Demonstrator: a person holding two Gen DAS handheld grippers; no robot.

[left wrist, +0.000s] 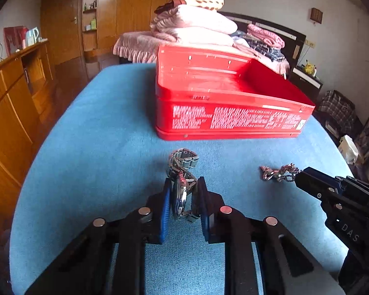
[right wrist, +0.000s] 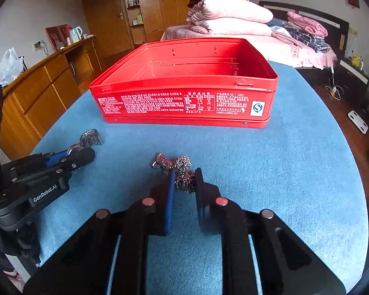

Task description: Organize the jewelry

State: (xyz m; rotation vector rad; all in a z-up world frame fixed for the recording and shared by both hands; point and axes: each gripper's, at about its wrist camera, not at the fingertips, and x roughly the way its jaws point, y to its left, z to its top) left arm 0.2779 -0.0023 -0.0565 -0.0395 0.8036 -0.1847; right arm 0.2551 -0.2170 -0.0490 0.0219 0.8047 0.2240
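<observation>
Silver metal-link wristwatch [left wrist: 182, 191] pinched in the left tongs [left wrist: 184, 196], sparkly beaded bracelet [right wrist: 182, 174] clamped in the right tongs [right wrist: 184, 182], both low on the blue desk [right wrist: 295, 159]: lift clear over the open red tin box [right wrist: 184, 83] rim before releasing

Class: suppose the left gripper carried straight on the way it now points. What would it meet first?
Probably the blue cloth, since the left gripper, shut on the watch, tilts downward. The red tin lies beyond; depth is unclear.
</observation>
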